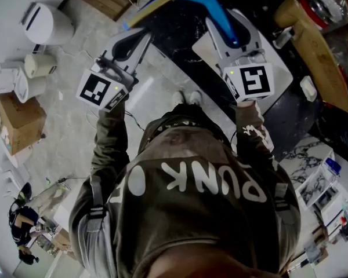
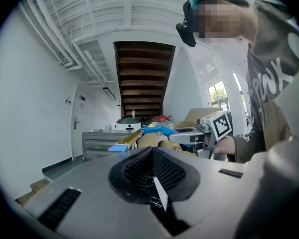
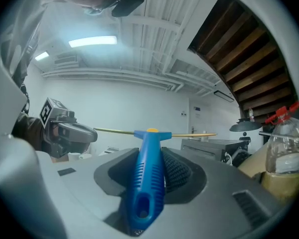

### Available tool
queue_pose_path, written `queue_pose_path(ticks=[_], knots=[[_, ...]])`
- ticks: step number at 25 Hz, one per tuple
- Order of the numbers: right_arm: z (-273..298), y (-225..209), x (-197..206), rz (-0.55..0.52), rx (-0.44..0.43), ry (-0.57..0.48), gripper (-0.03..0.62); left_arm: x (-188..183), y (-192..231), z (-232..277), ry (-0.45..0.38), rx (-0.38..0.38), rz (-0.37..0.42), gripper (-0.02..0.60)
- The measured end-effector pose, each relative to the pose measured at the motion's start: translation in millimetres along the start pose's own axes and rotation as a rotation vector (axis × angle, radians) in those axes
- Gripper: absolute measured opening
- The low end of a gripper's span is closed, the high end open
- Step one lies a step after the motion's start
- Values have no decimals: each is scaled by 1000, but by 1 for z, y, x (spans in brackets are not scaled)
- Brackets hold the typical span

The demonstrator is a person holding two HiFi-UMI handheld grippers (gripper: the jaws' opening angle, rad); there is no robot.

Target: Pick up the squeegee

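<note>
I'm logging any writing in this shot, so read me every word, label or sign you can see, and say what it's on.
"PUNK": big white letters on the person's dark top, upside down in the head view; what follows is creased and unreadable.
White print on the right sleeve: too small to read.
Blue wall sign by the door: too small to read.

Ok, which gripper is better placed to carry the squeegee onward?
Right. The right gripper is shut on the squeegee by its blue handle, with the blade out ahead of it. The left gripper is shut with nothing between its jaws, off to the side.
</note>
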State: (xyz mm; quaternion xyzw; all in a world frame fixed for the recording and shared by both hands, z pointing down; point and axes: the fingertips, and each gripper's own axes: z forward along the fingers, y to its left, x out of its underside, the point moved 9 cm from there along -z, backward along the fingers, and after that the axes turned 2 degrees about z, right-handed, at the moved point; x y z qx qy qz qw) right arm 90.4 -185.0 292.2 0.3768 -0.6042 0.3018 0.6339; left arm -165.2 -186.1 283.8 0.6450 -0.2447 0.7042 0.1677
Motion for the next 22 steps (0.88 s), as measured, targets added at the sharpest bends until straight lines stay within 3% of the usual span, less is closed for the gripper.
queue_pose_path(ticks=[22], knots=[[3,1,5,15,10,3,150,1,1,-5,4,4,0,3]])
